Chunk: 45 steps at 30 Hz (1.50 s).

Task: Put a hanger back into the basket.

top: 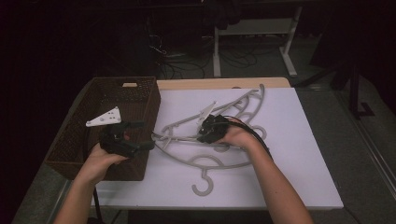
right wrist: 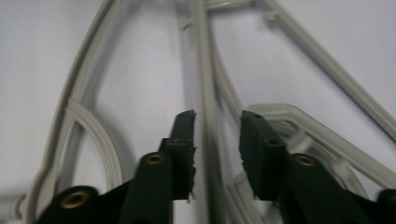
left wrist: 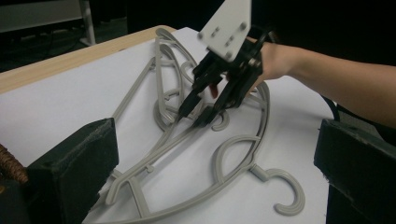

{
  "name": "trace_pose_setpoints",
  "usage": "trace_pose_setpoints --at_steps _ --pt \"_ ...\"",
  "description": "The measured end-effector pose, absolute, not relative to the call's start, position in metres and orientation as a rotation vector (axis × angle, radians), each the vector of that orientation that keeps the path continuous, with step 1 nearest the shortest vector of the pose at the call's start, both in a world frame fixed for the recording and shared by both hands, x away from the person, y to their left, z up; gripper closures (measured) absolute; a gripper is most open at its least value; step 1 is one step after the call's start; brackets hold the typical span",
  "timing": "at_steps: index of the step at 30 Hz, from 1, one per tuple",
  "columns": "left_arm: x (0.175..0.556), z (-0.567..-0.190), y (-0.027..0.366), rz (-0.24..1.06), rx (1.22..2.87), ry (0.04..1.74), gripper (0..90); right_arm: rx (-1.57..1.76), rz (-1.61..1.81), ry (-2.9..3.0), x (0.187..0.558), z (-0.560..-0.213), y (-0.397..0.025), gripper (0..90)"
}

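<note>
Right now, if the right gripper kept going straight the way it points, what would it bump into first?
Probably a hanger bar. The right gripper points down at the grey hangers, its jaws open on either side of one thin bar. Going on, that bar would slide between the jaws; the white table lies just beneath.

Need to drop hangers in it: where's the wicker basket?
In the high view the wicker basket sits at the table's left edge, under the left hand-held gripper, beside the grey hangers.

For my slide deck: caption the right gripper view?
Right gripper, jaws open, straddles a bar of the grey hangers on the white table.
</note>
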<state>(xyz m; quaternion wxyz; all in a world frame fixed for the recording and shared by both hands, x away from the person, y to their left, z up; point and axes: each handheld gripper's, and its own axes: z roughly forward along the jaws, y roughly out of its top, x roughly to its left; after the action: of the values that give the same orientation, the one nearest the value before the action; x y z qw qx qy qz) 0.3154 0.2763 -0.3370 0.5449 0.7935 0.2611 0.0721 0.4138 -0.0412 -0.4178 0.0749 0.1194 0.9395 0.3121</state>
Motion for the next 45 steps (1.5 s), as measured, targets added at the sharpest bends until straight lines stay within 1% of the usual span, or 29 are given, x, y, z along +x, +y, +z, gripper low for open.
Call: trace_pose_setpoints --at_steps 1,4,9,17,25,32,45 --pt "0.315 -0.337 0.276 0.171 1.882 0.620 0.0 0.390 0.958 2.809 0.411 -0.415 -0.047 64.7" --pt "0.315 -0.336 0.276 0.172 1.881 0.621 0.0 0.525 1.017 2.769 0.400 -0.406 -0.067 71.4" --pt "0.315 -0.337 0.275 0.171 1.886 0.619 0.0 0.725 1.077 2.714 0.382 -0.403 -0.108 88.5" --pt "0.316 -0.339 0.274 0.167 1.889 0.623 0.0 0.912 1.021 2.646 0.359 -0.412 -0.161 88.8" --pt "0.316 -0.339 0.274 0.168 1.885 0.625 0.0 0.990 0.894 2.674 0.339 -0.429 -0.174 88.9" --pt "0.315 -0.338 0.272 0.166 1.890 0.617 0.0 1.008 0.808 2.648 0.346 -0.435 -0.169 88.9" --pt "0.312 -0.337 0.265 0.175 1.909 0.603 0.0 1.039 0.667 2.531 0.376 -0.433 -0.168 88.9"
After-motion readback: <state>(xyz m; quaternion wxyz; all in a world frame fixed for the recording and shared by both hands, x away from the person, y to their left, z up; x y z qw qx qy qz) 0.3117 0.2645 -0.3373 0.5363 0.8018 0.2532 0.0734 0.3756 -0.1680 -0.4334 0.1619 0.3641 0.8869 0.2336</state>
